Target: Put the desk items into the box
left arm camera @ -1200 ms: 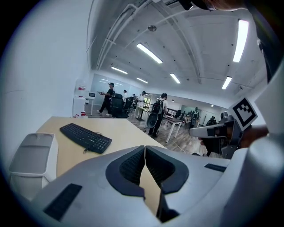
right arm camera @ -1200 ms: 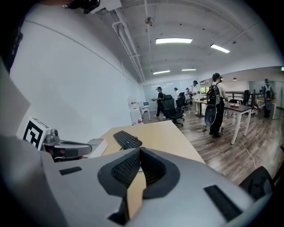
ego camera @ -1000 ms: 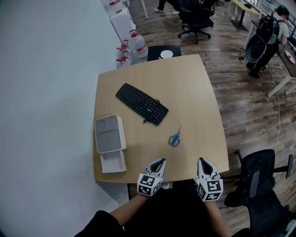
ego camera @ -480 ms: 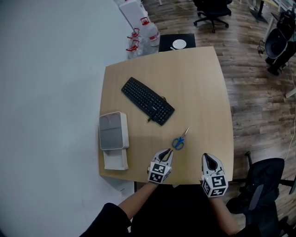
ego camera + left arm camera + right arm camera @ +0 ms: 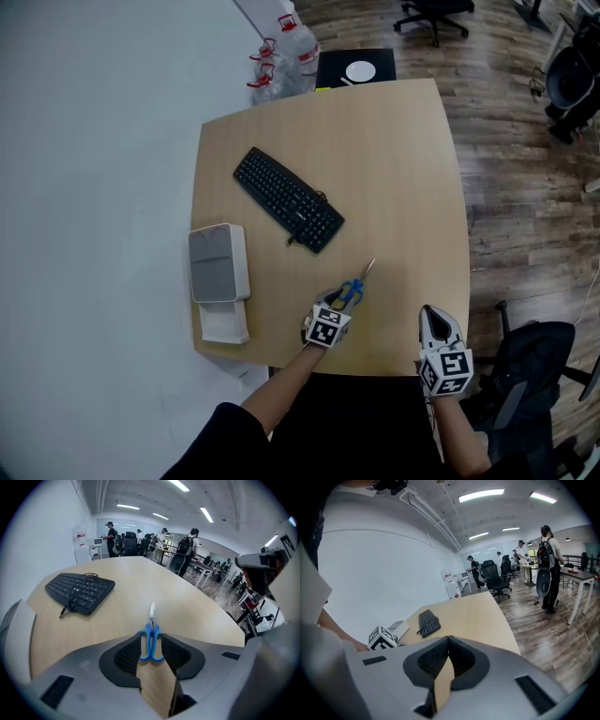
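Left tool [image 5: 342, 298] has come forward from the near edge of the worktop [image 5: 394, 169] and dropped onto the blue-handled scissors [image 5: 354, 286]; its jaws were together a second ago and have just been opening. They stand apart now, one on each side of the scissors' handle loops, with the pads not visibly pressing. The scissors lie flat on the wood, blades closed and pointing away from the person, toward the far right. Right tool [image 5: 433, 314] has drifted right along the near edge; its jaw tips meet with nothing between them. It hangs over the near right corner of the worktop, well apart from the scissors, with its marker cube past the edge. Outward from the left tool: a black keyboard [image 5: 289, 199] lies diagonally at mid-worktop, its cable curled on top and the plug end resting on the wood at its near end. A white box [image 5: 218, 262] sits against the left edge, with a flat white piece [image 5: 223, 323] touching its near end; I cannot tell what is inside the box. The scissors rest between the keyboard and the near edge, well apart from the box. A black office chair [image 5: 525, 366] stands on the wood floor off the near right corner.
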